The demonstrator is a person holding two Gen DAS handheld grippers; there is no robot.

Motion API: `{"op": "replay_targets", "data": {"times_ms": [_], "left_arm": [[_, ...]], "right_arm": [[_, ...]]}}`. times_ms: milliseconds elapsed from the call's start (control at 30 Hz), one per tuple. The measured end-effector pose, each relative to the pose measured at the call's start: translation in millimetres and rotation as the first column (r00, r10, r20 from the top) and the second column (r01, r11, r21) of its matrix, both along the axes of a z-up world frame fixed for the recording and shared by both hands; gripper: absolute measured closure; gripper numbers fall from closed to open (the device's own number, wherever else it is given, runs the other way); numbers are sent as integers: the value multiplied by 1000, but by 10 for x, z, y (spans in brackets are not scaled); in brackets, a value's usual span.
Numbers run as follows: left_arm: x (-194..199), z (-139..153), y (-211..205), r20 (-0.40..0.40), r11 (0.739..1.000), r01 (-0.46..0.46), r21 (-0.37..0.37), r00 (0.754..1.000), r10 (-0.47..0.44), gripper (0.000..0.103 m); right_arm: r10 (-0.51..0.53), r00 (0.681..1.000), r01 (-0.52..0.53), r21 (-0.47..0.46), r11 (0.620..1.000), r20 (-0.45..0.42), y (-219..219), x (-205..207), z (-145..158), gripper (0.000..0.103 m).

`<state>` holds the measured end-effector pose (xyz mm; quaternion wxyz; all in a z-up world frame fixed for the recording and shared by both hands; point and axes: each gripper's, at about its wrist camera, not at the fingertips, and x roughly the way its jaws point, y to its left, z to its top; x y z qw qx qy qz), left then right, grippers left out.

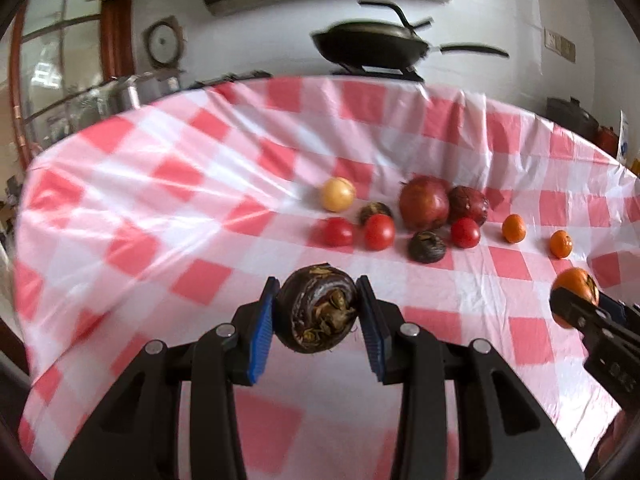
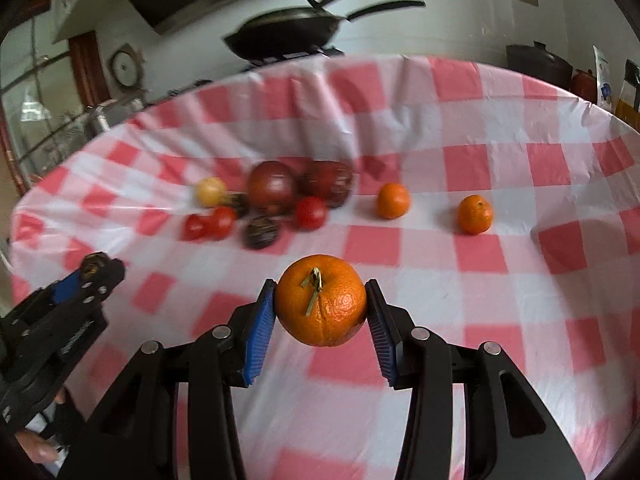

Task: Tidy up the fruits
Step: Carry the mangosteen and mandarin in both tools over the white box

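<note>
The left gripper (image 1: 317,312) is carrying a dark, round water chestnut (image 1: 318,312) above the bench (image 1: 160,184), its jaws clamped on the corm's two flanks with the scruffy, papery crown turned toward the camera. The right gripper (image 2: 320,304) is doing the same with a mandarin (image 2: 321,300), jaws pressing on its sides and the dry stem facing up and forward. Both fruits are hanging clear of the red-and-white checked cloth. The chestnut looks hard and light, so it is probably tolerating a firm squeeze, though its smooth curved skin could slide between the ribbed blue pads (image 1: 262,332) if the grip drifts off its widest line. The mandarin is likely softer: its loose peel gives under pressure and bruises, so a gentle hold across the middle suits it better than one near the stem. On the cloth farther back, two more mandarins (image 2: 393,200) are sitting apart toward the right, while a tight cluster to the left is holding red tomatoes (image 1: 379,232), two large dark-red pomegranates (image 1: 424,203), a pale yellow fruit (image 1: 338,194) and more dark chestnuts (image 1: 427,246). Each carried fruit seems bound for its own kind.
</note>
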<state>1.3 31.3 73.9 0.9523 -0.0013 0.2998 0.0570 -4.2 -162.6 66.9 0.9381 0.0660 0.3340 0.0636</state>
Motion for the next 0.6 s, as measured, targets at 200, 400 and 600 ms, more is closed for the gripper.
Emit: {"op": "replay_targets", "data": {"times_ms": [200,400,600], "left_arm": [[-526,-87,380,7,999,-52,1,999,52,64],[-999,-41,801,26,996,-90,4,996,90,64],[-1339,37,1157,36,992,-127,4,991,127,64]], "right_arm": [[84,996,-84,2,996,-3,424,-530,7,59],[201,979,-201,-32,979,-19,915,-906,0,59],[300,954,-301,-69,951,-16,1380,-1171,80,59]]}}
